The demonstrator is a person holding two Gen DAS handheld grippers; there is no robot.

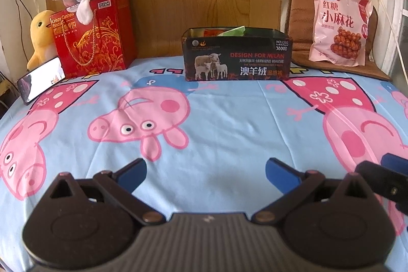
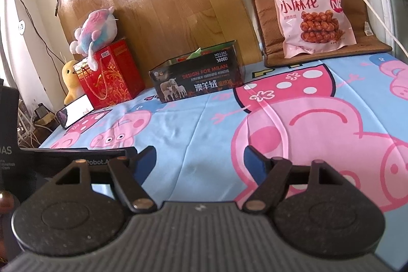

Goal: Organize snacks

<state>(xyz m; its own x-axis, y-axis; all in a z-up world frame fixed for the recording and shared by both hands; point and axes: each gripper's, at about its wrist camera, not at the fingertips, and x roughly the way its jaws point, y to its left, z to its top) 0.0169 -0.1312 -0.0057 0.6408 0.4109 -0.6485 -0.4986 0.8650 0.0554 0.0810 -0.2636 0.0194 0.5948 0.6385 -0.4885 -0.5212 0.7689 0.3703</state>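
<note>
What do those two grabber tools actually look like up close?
They match. The left gripper and the right gripper each have a ribbed grey body, two round black discs, black link arms with copper-coloured rivets, and blue pads on the fingers. White lettering marks the left one's side in the right view.

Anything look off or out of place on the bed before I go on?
Nothing is spilled or damaged. The pink snack bag is still outside the dark box, propped upright on the brown cushion at back right; other packets already poke out of the box. Both tools, left and right, are open and empty.
</note>
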